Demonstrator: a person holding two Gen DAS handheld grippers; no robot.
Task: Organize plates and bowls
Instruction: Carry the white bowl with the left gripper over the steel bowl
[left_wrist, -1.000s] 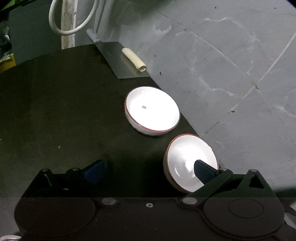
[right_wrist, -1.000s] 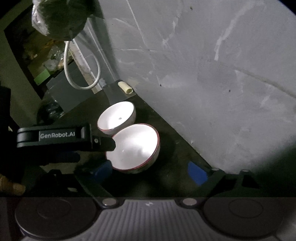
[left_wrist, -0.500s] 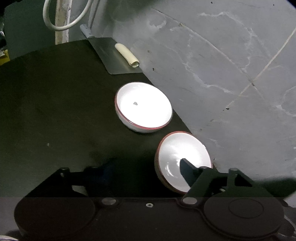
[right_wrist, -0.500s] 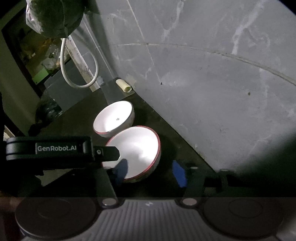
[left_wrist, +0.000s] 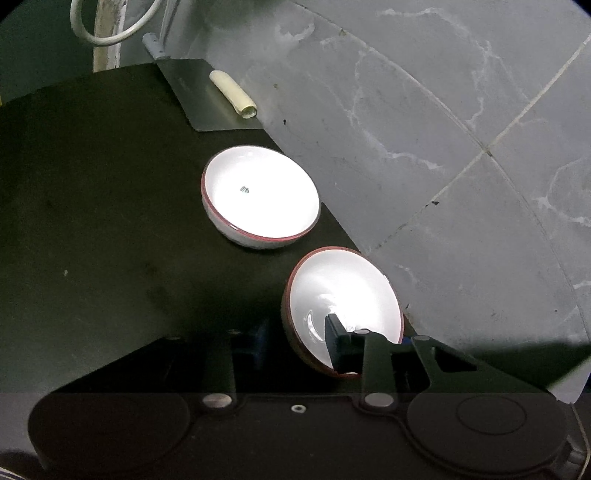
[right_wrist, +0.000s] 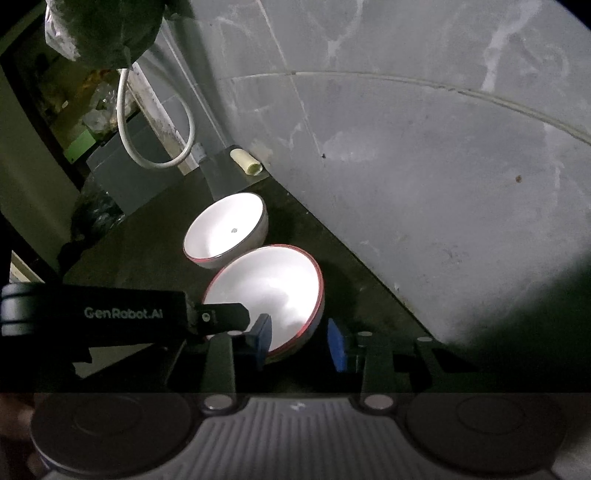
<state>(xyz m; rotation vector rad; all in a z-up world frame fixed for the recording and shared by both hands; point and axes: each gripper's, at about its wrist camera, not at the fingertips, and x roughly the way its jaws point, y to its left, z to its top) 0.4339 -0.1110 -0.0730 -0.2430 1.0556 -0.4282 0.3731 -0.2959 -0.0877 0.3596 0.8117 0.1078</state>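
Observation:
Two white bowls with red rims sit on a dark counter against a grey wall. The near bowl (left_wrist: 341, 302) (right_wrist: 266, 295) is tilted. My left gripper (left_wrist: 295, 343) has closed around its near rim, one pad (left_wrist: 334, 341) inside the bowl and the other outside. My right gripper (right_wrist: 301, 339) is half closed with its jaws around the same bowl's near right rim, left pad (right_wrist: 262, 334) inside, right pad (right_wrist: 336, 345) outside with a gap. The far bowl (left_wrist: 260, 195) (right_wrist: 225, 230) stands upright and free.
A metal plate (left_wrist: 207, 99) with a cream tube (left_wrist: 232, 94) lies at the counter's far end. A white cable loop (right_wrist: 147, 122) hangs behind. The grey wall (left_wrist: 443, 147) borders the counter on the right. Clutter fills a shelf (right_wrist: 74, 110) at left.
Both grippers have narrowed their jaws and moved in on the near bowl; the left now pinches its rim. The bowl has tilted more toward the wall.

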